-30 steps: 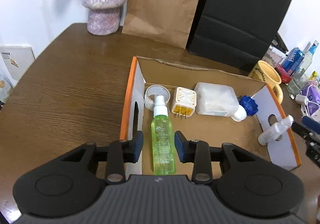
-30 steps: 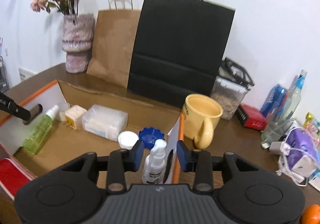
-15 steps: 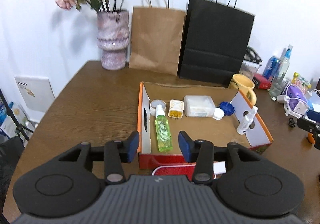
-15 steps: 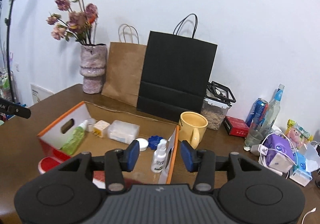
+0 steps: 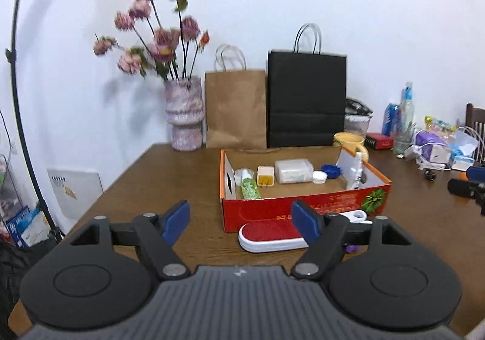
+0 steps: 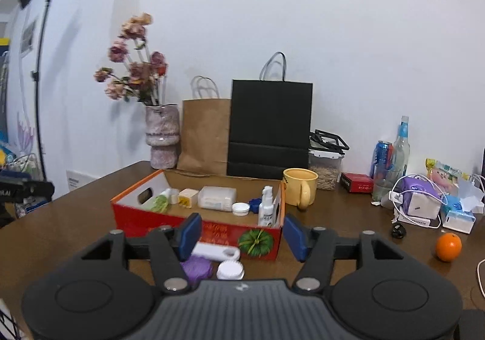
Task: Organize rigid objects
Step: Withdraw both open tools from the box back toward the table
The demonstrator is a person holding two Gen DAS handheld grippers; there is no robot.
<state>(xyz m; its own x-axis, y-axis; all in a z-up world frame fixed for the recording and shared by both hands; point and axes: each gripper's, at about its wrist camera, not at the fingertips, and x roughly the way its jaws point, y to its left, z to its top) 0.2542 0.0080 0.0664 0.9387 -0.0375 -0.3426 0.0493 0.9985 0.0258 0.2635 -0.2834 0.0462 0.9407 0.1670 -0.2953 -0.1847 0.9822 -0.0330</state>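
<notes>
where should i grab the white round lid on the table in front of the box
Grip the white lid across its ridged rim, coming straight down from above: it lies flat and low, with the purple lid close on one side, so pinch along the free sides.

Bare counter (image 5: 169,176) is left open to the left of the red box (image 5: 303,209). The box's near side is obstructed by a red-and-white brush (image 5: 269,237), a purple lid (image 6: 197,268) and a white cap (image 6: 230,270). Behind, passage is closed by the vase (image 5: 183,115) and two paper bags (image 5: 306,100); clutter (image 6: 421,200) crowds the right.
</notes>
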